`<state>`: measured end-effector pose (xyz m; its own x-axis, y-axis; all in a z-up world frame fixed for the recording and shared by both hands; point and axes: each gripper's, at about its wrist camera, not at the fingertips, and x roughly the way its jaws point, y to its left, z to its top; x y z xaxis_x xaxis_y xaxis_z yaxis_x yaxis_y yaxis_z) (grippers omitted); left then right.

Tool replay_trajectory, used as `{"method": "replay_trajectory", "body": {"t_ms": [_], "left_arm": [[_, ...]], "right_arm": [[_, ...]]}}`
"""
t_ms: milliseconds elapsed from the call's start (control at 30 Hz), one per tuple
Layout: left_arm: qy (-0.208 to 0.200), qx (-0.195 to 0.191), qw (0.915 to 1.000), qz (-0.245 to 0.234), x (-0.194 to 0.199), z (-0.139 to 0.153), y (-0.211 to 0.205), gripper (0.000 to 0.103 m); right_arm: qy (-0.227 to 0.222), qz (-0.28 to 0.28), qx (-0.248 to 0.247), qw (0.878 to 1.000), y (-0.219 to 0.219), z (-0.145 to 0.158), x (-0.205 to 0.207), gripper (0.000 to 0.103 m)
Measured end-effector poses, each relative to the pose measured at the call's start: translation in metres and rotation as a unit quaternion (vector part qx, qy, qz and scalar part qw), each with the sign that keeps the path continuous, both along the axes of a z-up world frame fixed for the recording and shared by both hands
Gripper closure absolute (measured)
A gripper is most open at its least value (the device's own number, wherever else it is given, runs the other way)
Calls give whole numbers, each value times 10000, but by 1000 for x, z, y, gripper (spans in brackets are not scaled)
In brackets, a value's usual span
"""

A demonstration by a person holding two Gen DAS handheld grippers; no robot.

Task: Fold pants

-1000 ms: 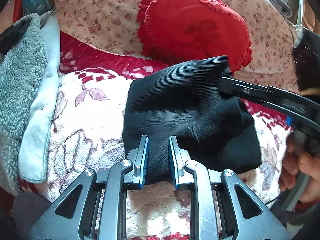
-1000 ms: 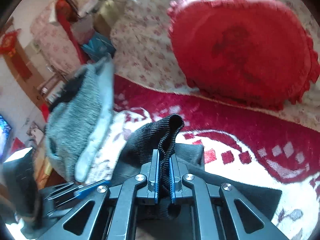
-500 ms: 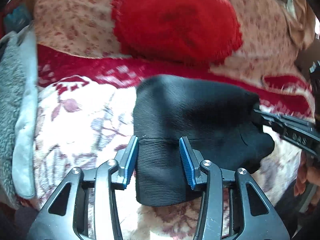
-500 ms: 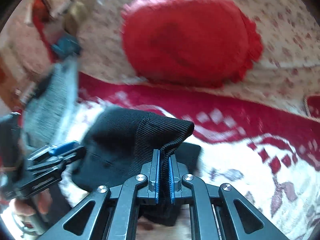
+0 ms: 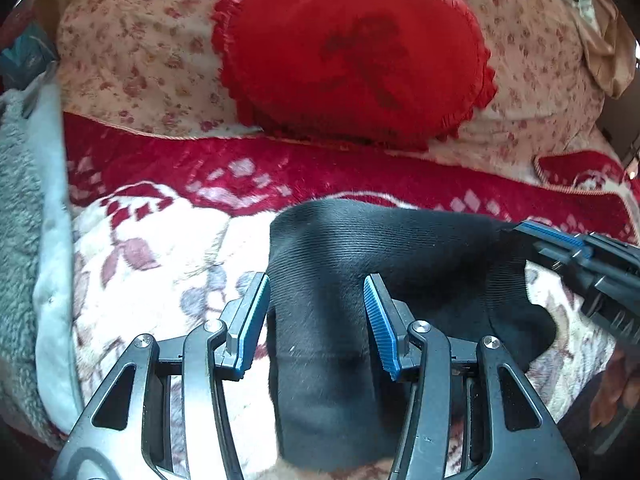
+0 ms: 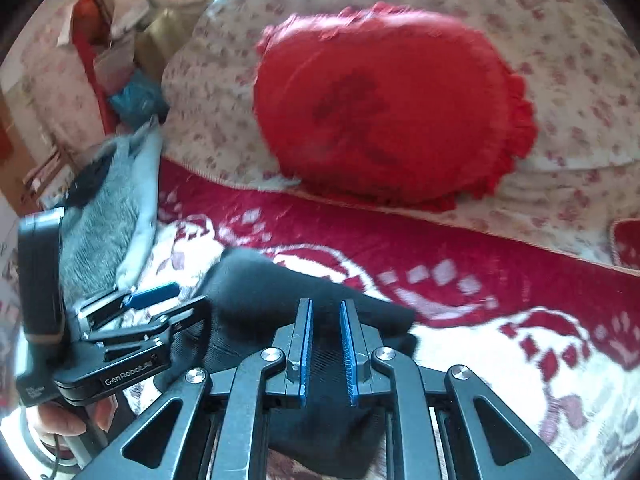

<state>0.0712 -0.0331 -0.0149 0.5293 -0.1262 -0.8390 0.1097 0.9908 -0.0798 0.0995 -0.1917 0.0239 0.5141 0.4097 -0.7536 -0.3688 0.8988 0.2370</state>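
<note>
The black pants [image 5: 384, 264] are found lying in a folded bundle on the red-and-white flowered blanket [image 5: 160, 248], near the front edge of both views. The ribbed cloth is seen to lie flat on the blanket, with one narrower part running down between the arms of the left gripper.

The left gripper [image 5: 316, 316] is held over the near part of the pants. Its jaws have just been opening and now stand well apart; the black cloth lies between the blue pads, but a gap is visible on each side and no pad is seen pressing on it. In the right wrist view the same gripper [image 6: 160, 300] is observed at the left edge, tips over the left end of the bundle, with a hand [image 6: 68, 420] on its handle.

The right gripper [image 6: 325, 344] is positioned over the right part of the pants. Its jaws have just been opening as well and are parted by a narrow gap. Dark cloth shows below and between the pads, yet no fold is seen pinched by them. In the left wrist view its tips [image 5: 532, 232] lie at the right end of the bundle; whether they touch the cloth there cannot be told.

A round red cushion [image 5: 352, 52] with a frilled edge is recorded behind the pants, resting against a cream flowered pillow [image 5: 132, 52]. A grey fleece garment [image 5: 24, 240] is noted at the left, well apart from the pants.
</note>
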Motion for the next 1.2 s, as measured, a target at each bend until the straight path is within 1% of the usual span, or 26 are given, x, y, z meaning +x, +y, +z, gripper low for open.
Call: {"method": "replay_trajectory", "body": {"t_ms": [33, 167, 200, 267, 333, 467, 567, 667, 800, 933, 1100, 1200], "left_arm": [[68, 13, 10000, -32, 4, -4, -2, 55], [68, 77, 9999, 18, 17, -12, -5, 44], [70, 61, 9999, 40, 19, -13, -5, 43], [83, -47, 9999, 135, 23, -15, -2, 40], [91, -84, 9998, 153, 22, -14, -1, 40], [87, -100, 9998, 144, 11, -9, 2, 40], [49, -63, 9999, 149, -1, -6, 3, 40], [45, -27, 9999, 130, -12, -5, 2, 41], [35, 31, 9999, 97, -24, -6, 0, 40], [77, -7, 9999, 101, -31, -10, 0, 40], [92, -43, 9999, 126, -33, -16, -1, 40], [58, -16, 9999, 128, -34, -17, -3, 40]], "right_arm": [[66, 6, -50, 10000, 5, -6, 3, 90], [388, -63, -378, 9985, 17, -38, 21, 90], [421, -89, -394, 9983, 18, -46, 25, 90], [362, -117, -399, 9985, 18, -49, 31, 90], [420, -105, -415, 9982, 18, -49, 34, 90], [479, -41, -345, 9982, 15, -34, 27, 90], [451, 60, -266, 9986, 11, -23, 7, 90], [412, 103, -267, 9987, 8, -18, -15, 90], [431, 73, -225, 9988, 4, -19, -34, 90], [482, 85, -260, 9985, 2, -22, -46, 90], [582, 83, -368, 9976, 1, -34, -55, 90], [533, 68, -359, 9979, 1, -42, -59, 90]]}}
